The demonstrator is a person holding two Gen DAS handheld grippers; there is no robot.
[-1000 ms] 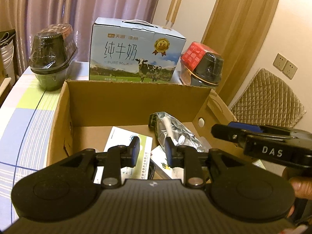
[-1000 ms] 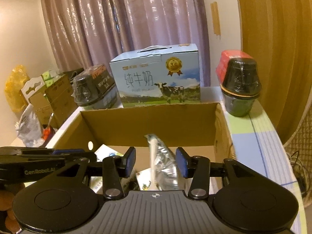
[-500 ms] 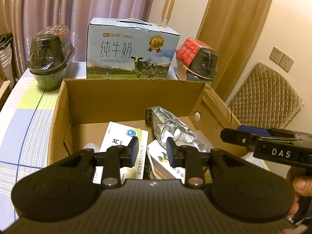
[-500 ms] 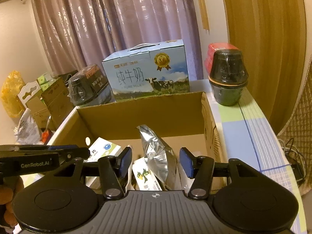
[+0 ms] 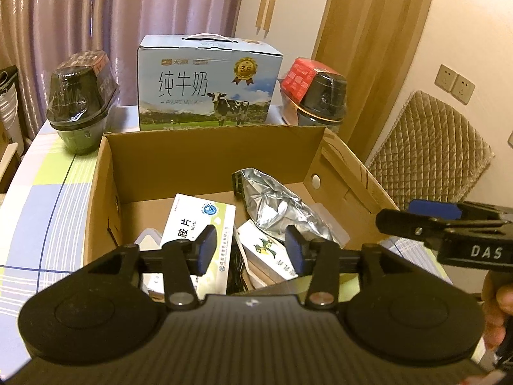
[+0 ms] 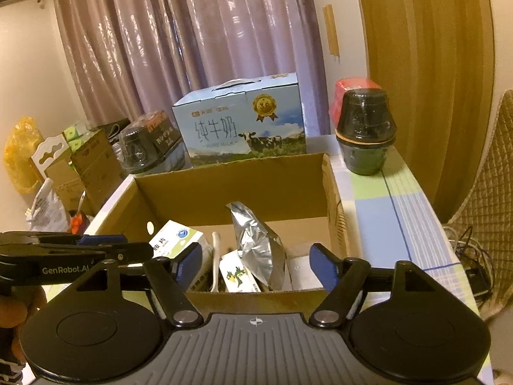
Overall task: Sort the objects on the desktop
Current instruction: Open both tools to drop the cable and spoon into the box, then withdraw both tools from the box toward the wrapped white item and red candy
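at lower left the left gripper (image 5: pixel 247 250) stood open and empty over the medicine box (image 5: pixel 200 224) in the cardboard box (image 5: pixel 208 157). at centre the foil bag (image 6: pixel 256 243) leaned loosely; the wide-open, empty right gripper (image 6: pixel 256 264) could have crushed or tipped it.

A blue cardboard milk carton with a cow picture (image 5: pixel 208 88) stands at the tabletop's far edge, between two black plastic-wrapped bowls (image 5: pixel 80 102) (image 5: pixel 320 96). Mauve curtains (image 6: pixel 192 32) hang behind; a quilted beige chair cushion (image 5: pixel 429 150) is off the tabletop's right edge.
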